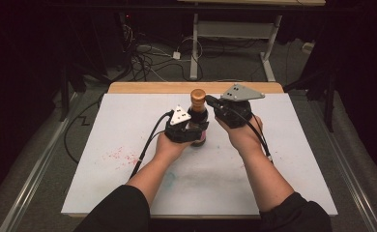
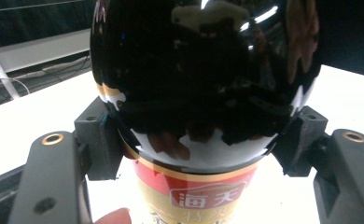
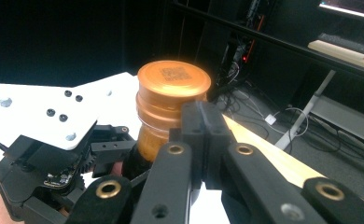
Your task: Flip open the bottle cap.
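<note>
A white sheet [image 1: 128, 145] is covering the tabletop [image 1: 143, 87], leaving a strip of bare wood showing along the far edge. Faint red speckles [image 1: 120, 155] are marking the sheet at the left. Beyond the tabletop, the room is lying in darkness; cables [image 1: 148, 55] are trailing over a grey floor, and the white legs of another desk [image 1: 195, 48] are standing behind them.

A dark glass bottle [image 1: 198, 121] with a copper-coloured cap [image 1: 198, 95] is standing upright near the middle of the tabletop, toward the far edge. A red and gold label [image 2: 194, 196] is wrapping its lower body.

The left hand-held gripper [image 1: 195, 131] is gripping the bottle's body, its jaws part-way open and pressing against opposite sides of the glass. The right hand-held gripper [image 1: 210, 100] is hovering at cap height just beside the cap, its jaws lying closed together with nothing between them; whether they are touching the cap cannot be told.
</note>
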### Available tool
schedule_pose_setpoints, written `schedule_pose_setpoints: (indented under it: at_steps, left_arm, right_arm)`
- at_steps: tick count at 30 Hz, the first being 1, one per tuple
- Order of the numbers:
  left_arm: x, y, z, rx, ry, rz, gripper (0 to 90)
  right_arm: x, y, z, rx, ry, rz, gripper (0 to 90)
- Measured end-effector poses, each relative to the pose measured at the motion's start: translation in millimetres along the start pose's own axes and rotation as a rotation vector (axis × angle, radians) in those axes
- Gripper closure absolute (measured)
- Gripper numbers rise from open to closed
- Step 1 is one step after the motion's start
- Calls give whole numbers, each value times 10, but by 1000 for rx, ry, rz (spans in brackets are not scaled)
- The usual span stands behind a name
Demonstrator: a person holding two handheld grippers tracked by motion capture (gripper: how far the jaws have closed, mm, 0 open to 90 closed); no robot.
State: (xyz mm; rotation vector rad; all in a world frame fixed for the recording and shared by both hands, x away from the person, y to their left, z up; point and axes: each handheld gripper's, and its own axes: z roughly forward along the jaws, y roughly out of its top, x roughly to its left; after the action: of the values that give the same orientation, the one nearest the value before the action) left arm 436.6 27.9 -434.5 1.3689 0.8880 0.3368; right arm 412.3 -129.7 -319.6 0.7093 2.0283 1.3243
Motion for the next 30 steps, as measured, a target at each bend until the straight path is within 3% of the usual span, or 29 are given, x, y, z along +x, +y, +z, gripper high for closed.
schedule_pose_setpoints:
  at_steps: [5,6,8,18,20,23,28,30]
  left_arm:
    - [-18,-3,8,-5,11,1,292]
    - [-78,1,69,-101,19,-94,293]
    - [-81,3,72,-107,22,-103,294]
    - [-66,5,69,-103,27,-103,295]
    - [-65,12,70,-100,34,-101,294]
    - [-69,10,58,-96,32,-95,295]
    - [-84,-7,60,-95,34,-74,295]
    - [-99,-17,73,-97,31,-67,295]
  right_arm:
    - [5,31,-10,21,-9,-9,900]
    - [7,40,-8,26,-10,-11,900]
    - [22,61,-5,37,-17,-18,900]
    - [32,121,2,51,-20,-14,900]
    - [46,135,12,54,-30,-37,900]
    - [29,112,22,36,-11,-12,900]
    - [26,113,23,37,-17,-12,900]
    - [13,155,-25,-20,-12,25,900]
